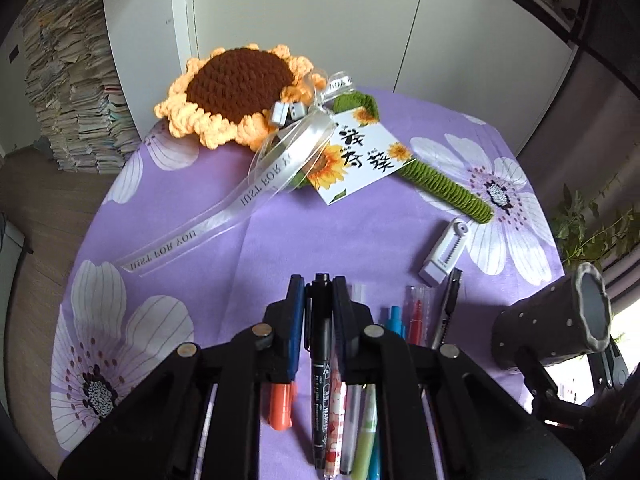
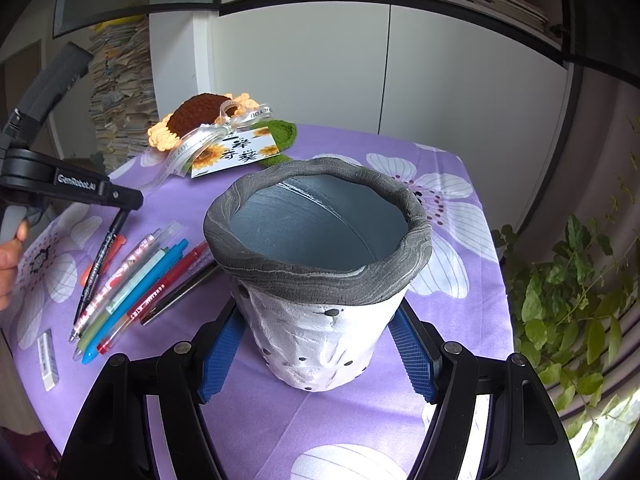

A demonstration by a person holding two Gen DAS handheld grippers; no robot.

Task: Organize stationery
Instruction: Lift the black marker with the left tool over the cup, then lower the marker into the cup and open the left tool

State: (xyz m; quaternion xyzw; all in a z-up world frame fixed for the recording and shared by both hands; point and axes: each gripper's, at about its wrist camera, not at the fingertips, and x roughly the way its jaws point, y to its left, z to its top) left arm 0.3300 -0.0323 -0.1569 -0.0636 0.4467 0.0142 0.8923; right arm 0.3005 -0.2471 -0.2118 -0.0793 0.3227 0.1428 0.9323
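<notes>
Black marker (image 1: 321,364): clamped in left gripper (image 1: 318,292)
Pen pot (image 2: 320,264): clamped by right gripper (image 2: 318,354); near tablecloth's (image 2: 360,432) front edge

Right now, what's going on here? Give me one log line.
left gripper: shut on black marker | right gripper: shut on pen pot, empty | other pens: lying on tablecloth

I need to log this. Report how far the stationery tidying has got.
Done: nothing yet; the pot looks empty. In hand: the left gripper has its jaws shut on the black marker, and the right gripper holds the pot. Left: the other pens, the eraser and the white cutter.
</notes>
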